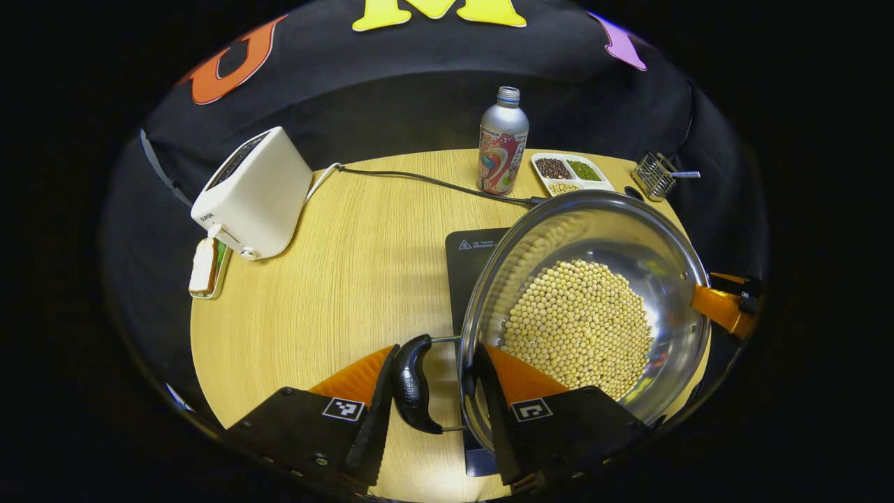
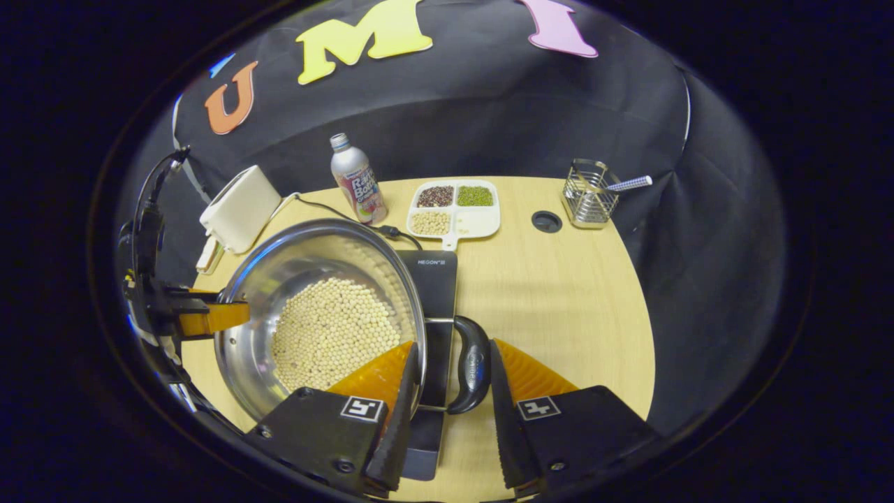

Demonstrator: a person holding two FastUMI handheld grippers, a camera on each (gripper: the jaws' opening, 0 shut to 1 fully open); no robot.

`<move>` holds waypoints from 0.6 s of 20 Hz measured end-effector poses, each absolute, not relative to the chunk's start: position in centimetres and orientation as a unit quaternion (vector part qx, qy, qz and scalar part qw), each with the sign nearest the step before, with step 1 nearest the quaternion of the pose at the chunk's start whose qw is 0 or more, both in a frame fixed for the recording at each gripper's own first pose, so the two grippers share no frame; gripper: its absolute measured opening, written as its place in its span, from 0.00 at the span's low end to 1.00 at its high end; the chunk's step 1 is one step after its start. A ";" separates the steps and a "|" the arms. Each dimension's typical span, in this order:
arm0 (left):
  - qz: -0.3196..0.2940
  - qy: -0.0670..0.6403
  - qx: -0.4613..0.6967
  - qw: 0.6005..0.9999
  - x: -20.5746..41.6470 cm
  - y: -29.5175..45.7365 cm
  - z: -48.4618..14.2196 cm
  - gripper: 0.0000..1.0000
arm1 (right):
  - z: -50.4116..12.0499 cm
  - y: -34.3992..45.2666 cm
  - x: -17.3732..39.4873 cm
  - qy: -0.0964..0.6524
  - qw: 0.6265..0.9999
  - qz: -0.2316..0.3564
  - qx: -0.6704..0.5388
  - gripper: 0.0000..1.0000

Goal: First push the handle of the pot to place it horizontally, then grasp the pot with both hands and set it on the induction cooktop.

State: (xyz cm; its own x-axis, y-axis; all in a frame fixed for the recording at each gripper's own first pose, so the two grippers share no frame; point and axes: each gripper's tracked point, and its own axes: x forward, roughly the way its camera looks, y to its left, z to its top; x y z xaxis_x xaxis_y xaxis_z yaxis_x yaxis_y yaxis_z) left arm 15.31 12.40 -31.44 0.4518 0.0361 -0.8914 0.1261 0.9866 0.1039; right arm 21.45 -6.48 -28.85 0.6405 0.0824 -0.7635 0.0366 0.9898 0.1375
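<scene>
The left gripper (image 1: 433,391) straddles one black side handle (image 1: 413,384) of the pot (image 1: 587,314), its fingers set either side of the grip with small gaps showing; whether they press on it cannot be told. The right gripper (image 2: 450,381) brackets the opposite handle (image 2: 471,374) the same way, one finger reaching inside the rim. The shiny steel pot, holding a bed of pale soybeans (image 2: 332,332), sits over the black induction cooktop (image 2: 436,279) on the round wooden table (image 2: 559,293). Beyond stand a white toaster (image 1: 251,192), a drink bottle (image 1: 501,143) and a divided tray of beans (image 2: 454,208).
</scene>
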 end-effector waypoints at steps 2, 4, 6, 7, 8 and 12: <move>-0.027 0.517 0.083 0.852 15.8 12.1 -31.4 0.61 | -28.7 -6.8 22.1 0.417 0.906 0.012 0.074 0.53; -0.028 0.515 0.089 0.852 15.5 12.1 -31.1 0.61 | -29.2 -6.9 22.3 0.416 0.907 0.022 0.066 0.53; -0.024 0.508 0.091 0.856 15.4 11.8 -30.9 0.61 | -29.3 -7.0 22.5 0.411 0.909 0.025 0.070 0.54; -0.024 0.504 0.097 0.858 15.3 11.7 -31.0 0.62 | -29.3 -7.0 22.5 0.407 0.910 0.026 0.073 0.55; -0.023 0.499 0.100 0.860 15.4 11.7 -31.0 0.61 | -29.4 -7.0 22.5 0.402 0.912 0.028 0.073 0.55; -0.022 0.494 0.098 0.863 15.5 11.6 -31.2 0.72 | -29.5 -7.1 22.4 0.393 0.917 0.024 0.070 0.55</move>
